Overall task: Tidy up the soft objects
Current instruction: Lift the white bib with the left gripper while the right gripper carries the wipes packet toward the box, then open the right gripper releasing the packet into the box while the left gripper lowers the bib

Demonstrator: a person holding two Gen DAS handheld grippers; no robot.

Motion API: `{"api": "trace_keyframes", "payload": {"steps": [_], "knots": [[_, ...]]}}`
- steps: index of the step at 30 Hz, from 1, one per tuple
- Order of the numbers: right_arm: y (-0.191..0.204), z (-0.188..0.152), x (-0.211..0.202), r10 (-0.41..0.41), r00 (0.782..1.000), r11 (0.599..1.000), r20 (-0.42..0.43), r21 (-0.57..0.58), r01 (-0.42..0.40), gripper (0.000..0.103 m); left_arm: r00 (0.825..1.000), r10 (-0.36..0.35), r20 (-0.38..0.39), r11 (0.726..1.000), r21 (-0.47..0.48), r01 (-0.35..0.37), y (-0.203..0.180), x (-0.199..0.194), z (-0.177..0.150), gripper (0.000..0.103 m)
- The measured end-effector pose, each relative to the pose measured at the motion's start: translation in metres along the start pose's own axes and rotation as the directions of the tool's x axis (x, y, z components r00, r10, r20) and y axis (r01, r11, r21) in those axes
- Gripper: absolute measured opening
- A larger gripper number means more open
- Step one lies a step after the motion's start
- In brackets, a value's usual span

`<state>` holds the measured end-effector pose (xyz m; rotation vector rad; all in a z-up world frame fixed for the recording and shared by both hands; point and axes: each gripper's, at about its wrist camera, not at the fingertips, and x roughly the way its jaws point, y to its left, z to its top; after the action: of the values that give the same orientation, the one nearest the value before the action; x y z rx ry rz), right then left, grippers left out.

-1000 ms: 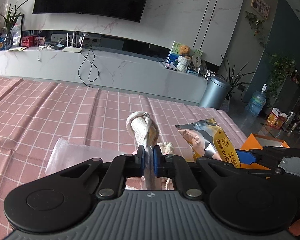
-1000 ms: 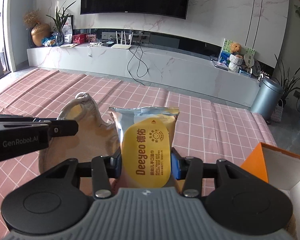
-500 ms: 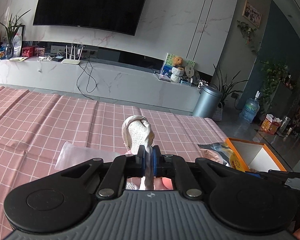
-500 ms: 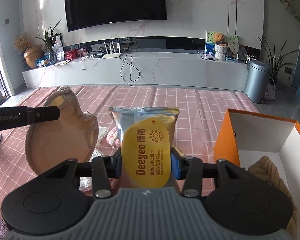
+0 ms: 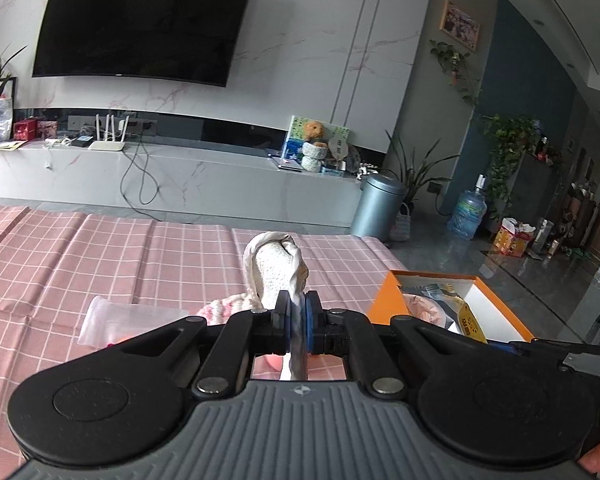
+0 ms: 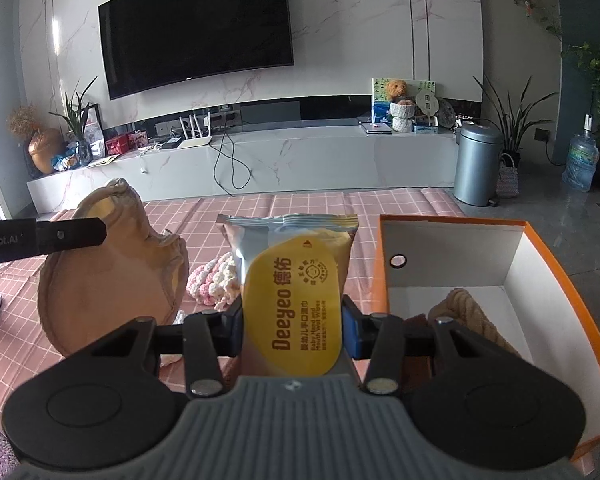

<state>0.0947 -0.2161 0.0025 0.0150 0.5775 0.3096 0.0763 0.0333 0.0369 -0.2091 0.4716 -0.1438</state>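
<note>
- The left gripper (image 5: 296, 316) is clamped on the edge of a beige cloth pouch (image 5: 276, 268), which is held upright above the pink checked tablecloth (image 5: 100, 256)
- From the right wrist view the same pouch (image 6: 108, 276) is seen broadside, hanging from the left gripper's finger (image 6: 72, 232)
- The right gripper (image 6: 292, 326) is closed on a wet wipes pack (image 6: 296, 280), gripped at both sides and held upright just left of the orange box (image 6: 540, 240)
- A tan knitted item (image 6: 464, 312) is seen lying inside the box
- A pink and white crocheted piece (image 6: 214, 280) lies on the tablecloth between the pouch and the pack
- A clear plastic bag (image 5: 124, 318) lies on the cloth beside the left gripper
</note>
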Motion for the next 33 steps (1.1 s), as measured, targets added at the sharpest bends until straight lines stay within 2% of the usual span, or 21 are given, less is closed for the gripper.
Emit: {"api": "trace_keyframes", "payload": {"steps": [9, 17, 24, 33], "knots": [[-0.04, -0.004, -0.025, -0.077, 0.996, 0.996, 0.034, 0.047, 0.076, 0.045, 0.997, -0.081, -0.002, 0.996, 0.047, 0.081, -0.039, 0.01, 0.005, 0.007], [-0.084, 0.002, -0.037, -0.134, 0.99, 0.988, 0.036, 0.078, 0.131, 0.045, 0.982, -0.186, -0.026, 0.98, 0.072, 0.187, -0.08, 0.03, 0.014, 0.007], [-0.114, 0.009, -0.03, -0.182, 0.983, 0.982, -0.002, 0.048, 0.182, 0.045, 0.961, -0.273, -0.055, 0.958, 0.081, 0.276, -0.112, 0.054, 0.024, 0.007], [-0.139, 0.008, -0.017, -0.212, 0.976, 0.977, -0.051, -0.018, 0.211, 0.045, 0.921, -0.353, -0.164, 0.926, 0.084, 0.369, -0.15, 0.1, 0.019, 0.007]]}}
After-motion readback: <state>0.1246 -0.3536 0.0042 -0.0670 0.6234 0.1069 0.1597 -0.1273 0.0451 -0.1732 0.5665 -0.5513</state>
